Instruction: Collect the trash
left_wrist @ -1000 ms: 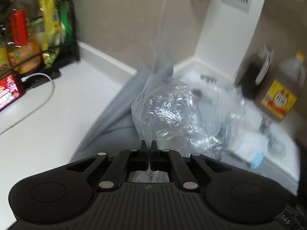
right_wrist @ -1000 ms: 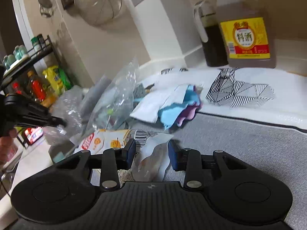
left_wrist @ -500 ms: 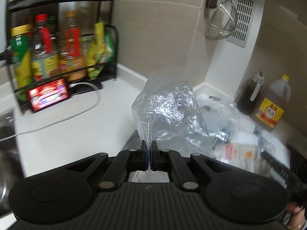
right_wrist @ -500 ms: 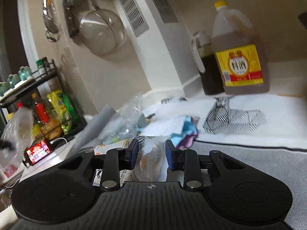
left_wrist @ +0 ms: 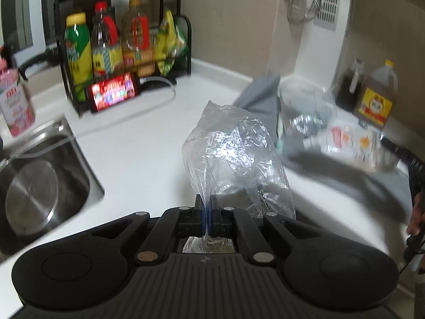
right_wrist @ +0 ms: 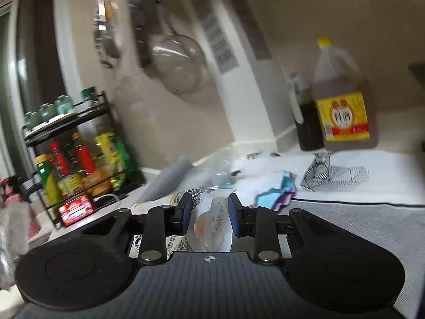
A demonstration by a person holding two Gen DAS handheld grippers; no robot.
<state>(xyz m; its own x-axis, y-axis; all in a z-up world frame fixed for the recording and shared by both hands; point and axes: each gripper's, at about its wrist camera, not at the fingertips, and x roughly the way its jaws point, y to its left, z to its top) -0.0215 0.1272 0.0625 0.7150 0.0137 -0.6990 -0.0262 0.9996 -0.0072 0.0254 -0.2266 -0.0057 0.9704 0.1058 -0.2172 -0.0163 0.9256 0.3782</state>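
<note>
We have the left gripper (left_wrist: pixel 206 210) pinched tight on a crumpled clear plastic bag (left_wrist: pixel 233 159), lifted clear of the white countertop (left_wrist: pixel 138 143), presumably for carrying to a bin we cannot see. The right gripper (right_wrist: pixel 209 212) stands part open around a printed clear snack wrapper (right_wrist: pixel 212 226); whether the pads (right_wrist: pixel 186 210) press it is hard to tell, though it looks raised. More litter lies far right on the grey mat (left_wrist: pixel 345 183), blurred. The steel sink (left_wrist: pixel 39 186) sits near left.
</note>
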